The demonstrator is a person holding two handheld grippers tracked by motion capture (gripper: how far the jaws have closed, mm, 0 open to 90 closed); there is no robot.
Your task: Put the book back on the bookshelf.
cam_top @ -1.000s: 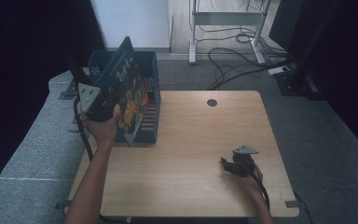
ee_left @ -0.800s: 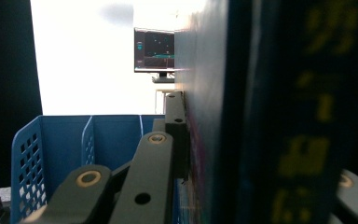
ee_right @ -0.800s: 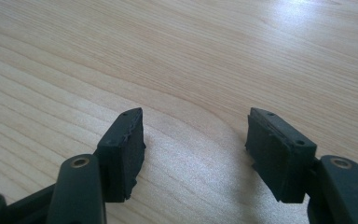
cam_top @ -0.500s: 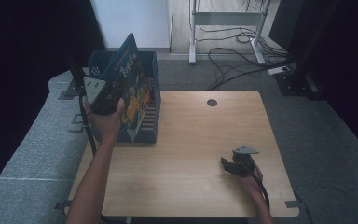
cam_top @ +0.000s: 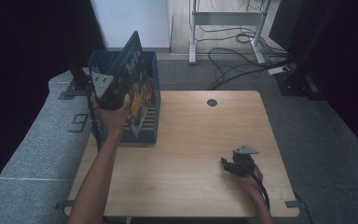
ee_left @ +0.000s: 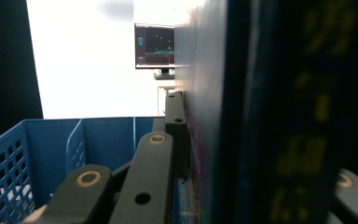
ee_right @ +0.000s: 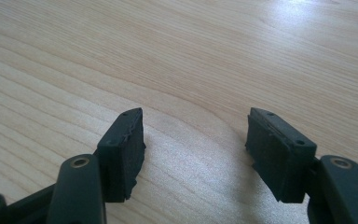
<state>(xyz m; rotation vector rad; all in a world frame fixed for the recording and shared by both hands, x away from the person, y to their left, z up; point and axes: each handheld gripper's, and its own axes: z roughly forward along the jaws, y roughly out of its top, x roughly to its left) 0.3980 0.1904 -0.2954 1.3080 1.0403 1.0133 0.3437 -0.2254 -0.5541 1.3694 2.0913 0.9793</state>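
Book (cam_top: 135, 79) up in the left claw (cam_top: 114, 91), right over the blue basket (cam_top: 151, 126) at the bench's (cam_top: 200, 140) far left corner! In the high view it's a big flat book, dark blue cover with yellow lettering, standing on edge and leaning, its top corner poking above the basket's rim. Left claw is clamped on that book: in the left gripper view one black jaw lies flat against the cover (ee_left: 270, 116), the other peeks out on the far side at the lower right, book squeezed between them. Below and to the left there, the basket's perforated wall (ee_left: 9, 158) and an inner divider (ee_left: 77, 144). Beyond it, a bright white wall with a monitor (ee_left: 154, 45).

Over to the right claw (cam_top: 227, 164): it sits low on the bench near the front right, the person's hand behind it, well apart from the basket. Right gripper view has the two pads (ee_right: 121, 154) standing apart, bare wood grain between them, nothing gripped. Whether the book's lower edge touches the basket floor, can't tell.
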